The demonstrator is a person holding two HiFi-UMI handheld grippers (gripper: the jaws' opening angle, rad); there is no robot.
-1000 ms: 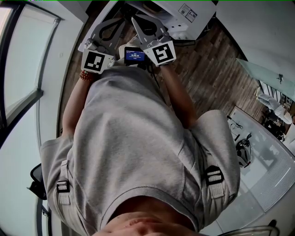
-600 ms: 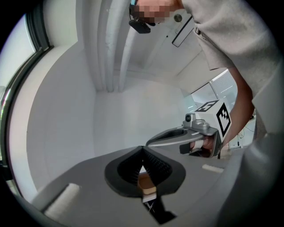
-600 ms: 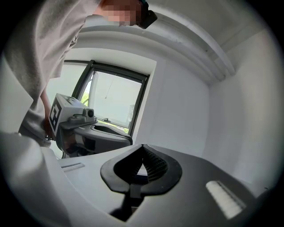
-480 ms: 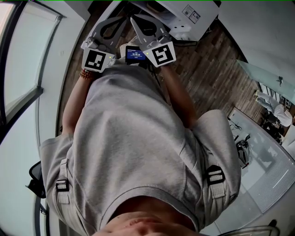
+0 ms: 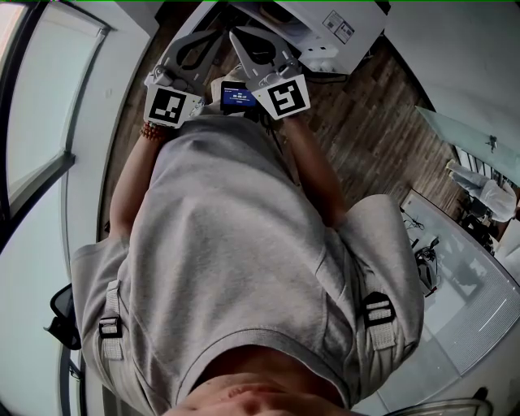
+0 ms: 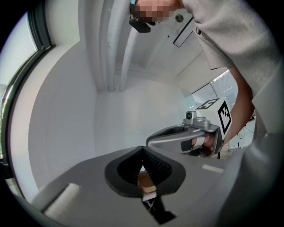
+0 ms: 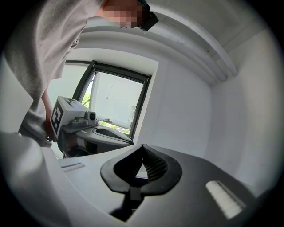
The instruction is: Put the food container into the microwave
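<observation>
No food container shows in any view. I hold both grippers close in front of the person's chest, pointing up and away. In the head view my left gripper (image 5: pixel 195 36) and right gripper (image 5: pixel 244 45) lie side by side, with their marker cubes near the grey shirt (image 5: pixel 236 244). The left gripper (image 6: pixel 142 150) has its jaws shut together with nothing between them. The right gripper (image 7: pixel 143 148) is likewise shut and empty. Each gripper view shows the other gripper: the right gripper (image 6: pixel 191 135) and the left gripper (image 7: pixel 84 128).
A white box-like appliance (image 5: pixel 325 24) stands at the top of the head view on a wood-pattern floor (image 5: pixel 366 122). A small lit screen (image 5: pixel 238 96) sits between the two marker cubes. White walls (image 6: pixel 133 111) and a window (image 7: pixel 115 102) surround the grippers.
The two grippers have barely shifted in front of the chest. Both stay shut and empty.
</observation>
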